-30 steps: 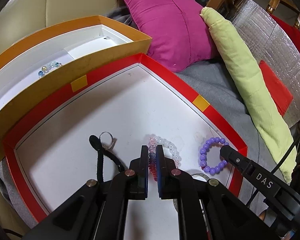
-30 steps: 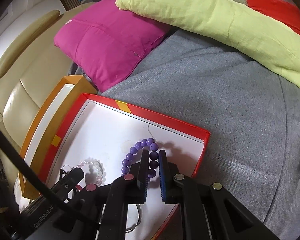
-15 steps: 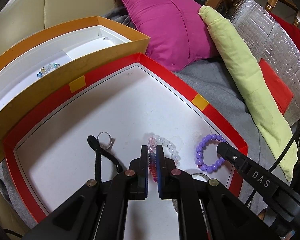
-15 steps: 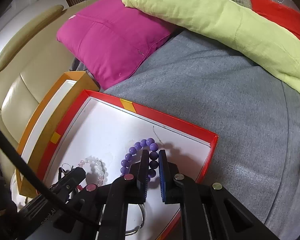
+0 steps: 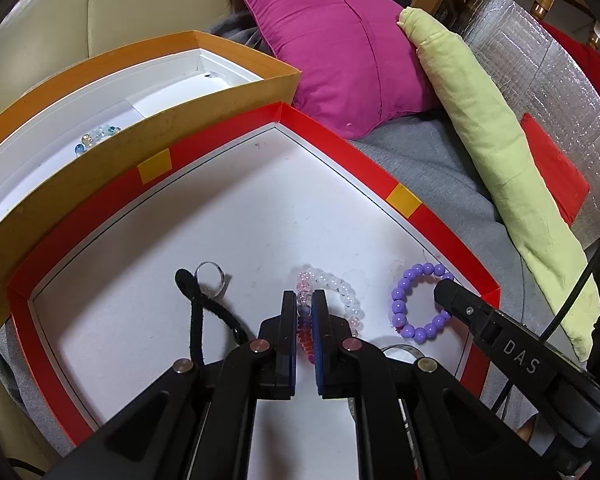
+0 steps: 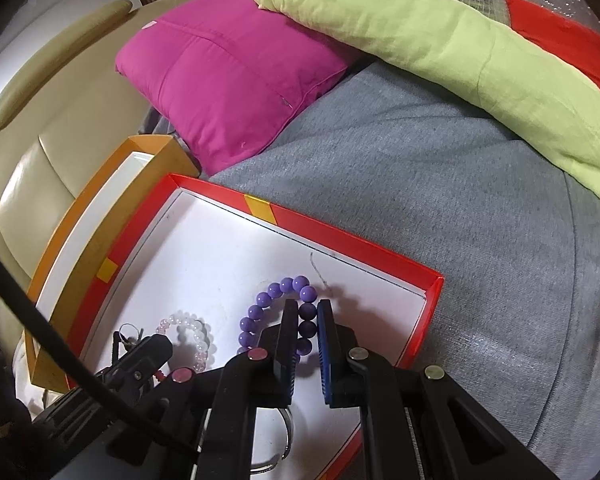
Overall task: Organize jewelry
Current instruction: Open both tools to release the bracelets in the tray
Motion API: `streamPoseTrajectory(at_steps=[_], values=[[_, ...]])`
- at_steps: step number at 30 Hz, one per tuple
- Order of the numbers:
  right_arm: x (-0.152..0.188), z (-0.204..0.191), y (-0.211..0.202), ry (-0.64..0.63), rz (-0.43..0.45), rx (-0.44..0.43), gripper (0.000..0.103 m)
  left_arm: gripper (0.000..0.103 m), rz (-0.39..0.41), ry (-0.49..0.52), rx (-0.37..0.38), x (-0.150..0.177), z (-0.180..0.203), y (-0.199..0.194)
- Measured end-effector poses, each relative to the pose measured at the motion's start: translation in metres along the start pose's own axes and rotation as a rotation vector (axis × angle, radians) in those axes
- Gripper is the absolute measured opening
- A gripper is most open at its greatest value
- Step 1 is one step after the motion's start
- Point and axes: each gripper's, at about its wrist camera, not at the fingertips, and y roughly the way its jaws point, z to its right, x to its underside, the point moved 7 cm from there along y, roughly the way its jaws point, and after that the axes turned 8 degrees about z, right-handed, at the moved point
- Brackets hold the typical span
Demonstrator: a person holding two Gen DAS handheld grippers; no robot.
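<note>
A red-rimmed tray (image 5: pixel 340 148) with a white floor holds the jewelry. My left gripper (image 5: pixel 304 300) is shut on a pink, white and red bead bracelet (image 5: pixel 342 288) lying on the tray floor. My right gripper (image 6: pixel 309 312) has its jaws slightly parted around the side of a purple bead bracelet (image 6: pixel 268 300), which also shows in the left wrist view (image 5: pixel 404 304). A silver ring (image 5: pixel 210 276) and a black cord (image 5: pixel 196 312) lie left of the left gripper. A metal bangle (image 6: pixel 276 444) lies under the right gripper.
An orange box (image 5: pixel 132 144) with a white inside holds small glass beads (image 5: pixel 98 138) left of the tray. A magenta cushion (image 5: pixel 340 40) and a green bolster (image 5: pixel 500 152) lie behind on grey fabric (image 6: pixel 480 220).
My right gripper's jaws have parted a little around the purple bracelet. The purple bracelet has shifted slightly left on the tray. My left gripper stays shut on its bracelet.
</note>
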Motion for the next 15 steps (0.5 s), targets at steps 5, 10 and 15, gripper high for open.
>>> streamPoseTrajectory(at_steps=[5, 10, 15], values=[[0.001, 0.0, 0.001, -0.003, -0.007, 0.003, 0.012, 0.008, 0.004, -0.005, -0.009, -0.001, -0.002, 0.0], [-0.001, 0.002, -0.001, 0.004, -0.002, 0.007, 0.012, 0.008, 0.0, -0.029, -0.021, -0.002, -0.007, -0.001], [-0.006, 0.013, -0.019, 0.026, 0.037, 0.019, 0.024, 0.018, 0.021, -0.052, -0.033, -0.005, -0.009, -0.007]])
